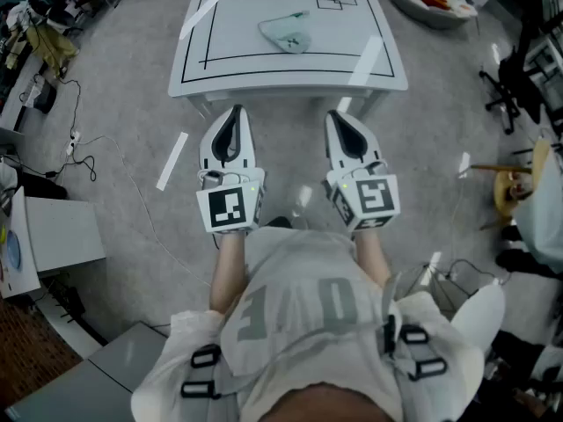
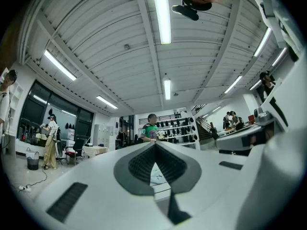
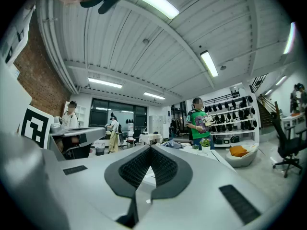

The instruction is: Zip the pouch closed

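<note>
Nearest, short of the desk's (image 1: 374,67) near edge, both claws are held side by side above the grey floor (image 1: 132,121), pointing toward the desk. The left claw (image 1: 235,112) is closed tight with nothing between its jaws, which meet at the tips. The right claw (image 1: 336,115) is likewise closed and empty. Neither touches the desk. Farther on, the pale green pouch (image 1: 288,32) lies flat on the desk, inside the black outlined rectangle near its far middle, well apart from both claws. Beyond the desk's far side stands a person in a green shirt (image 3: 197,123).
</note>
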### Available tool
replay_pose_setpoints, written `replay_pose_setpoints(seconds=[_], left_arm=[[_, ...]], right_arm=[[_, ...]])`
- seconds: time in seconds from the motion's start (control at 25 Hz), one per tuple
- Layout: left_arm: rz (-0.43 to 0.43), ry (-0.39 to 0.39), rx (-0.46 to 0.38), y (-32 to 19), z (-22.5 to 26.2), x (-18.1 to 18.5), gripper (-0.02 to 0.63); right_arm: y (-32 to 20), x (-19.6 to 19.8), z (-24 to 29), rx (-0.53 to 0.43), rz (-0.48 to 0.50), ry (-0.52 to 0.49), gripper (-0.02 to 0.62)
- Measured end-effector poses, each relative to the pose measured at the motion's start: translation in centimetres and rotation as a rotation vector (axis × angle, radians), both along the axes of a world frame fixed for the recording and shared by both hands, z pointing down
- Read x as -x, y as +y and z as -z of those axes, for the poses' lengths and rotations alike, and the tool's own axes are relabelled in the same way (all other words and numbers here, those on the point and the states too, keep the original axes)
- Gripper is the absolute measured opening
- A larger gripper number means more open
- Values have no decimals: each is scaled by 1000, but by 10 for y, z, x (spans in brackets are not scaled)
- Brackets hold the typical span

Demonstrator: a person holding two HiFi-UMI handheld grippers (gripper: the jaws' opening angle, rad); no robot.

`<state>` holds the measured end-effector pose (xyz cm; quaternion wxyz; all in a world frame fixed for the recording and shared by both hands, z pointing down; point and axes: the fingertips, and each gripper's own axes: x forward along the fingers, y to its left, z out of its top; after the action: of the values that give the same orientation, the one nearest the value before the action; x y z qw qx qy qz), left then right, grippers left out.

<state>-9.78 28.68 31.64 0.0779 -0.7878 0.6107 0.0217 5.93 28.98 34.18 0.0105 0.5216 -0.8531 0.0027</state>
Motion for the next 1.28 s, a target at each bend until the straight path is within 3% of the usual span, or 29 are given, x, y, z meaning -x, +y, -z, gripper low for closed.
replay_pose_setpoints(seconds=[0.28,0.4,0.56,0.72,0.84,1.08,1.28], left_arm=[[-4,-10,4,2,-3,-9,6],[-16,2,11,3,-2,-15,6],[21,-30,93,5,-11,-10,6],[17,-13,87,0,-17,-13,6],[10,12,93,-14,-25,-18,6],[-18,-13,72,-59,-33,-25,6],[-43,36,50,-98,-22,-37,6]], right_arm=[[0,-13,-4,-2,-22,3,8],[-1,-16,-6,17,-4,-60,8],[2,-18,-8,24,-6,-112,8],[-2,-18,-17,54,-5,-108,8],[-13,-21,-25,75,-4,-108,8],[-50,-34,-34,75,-31,-127,9],[-83,-45,-34,68,-75,-129,9]])
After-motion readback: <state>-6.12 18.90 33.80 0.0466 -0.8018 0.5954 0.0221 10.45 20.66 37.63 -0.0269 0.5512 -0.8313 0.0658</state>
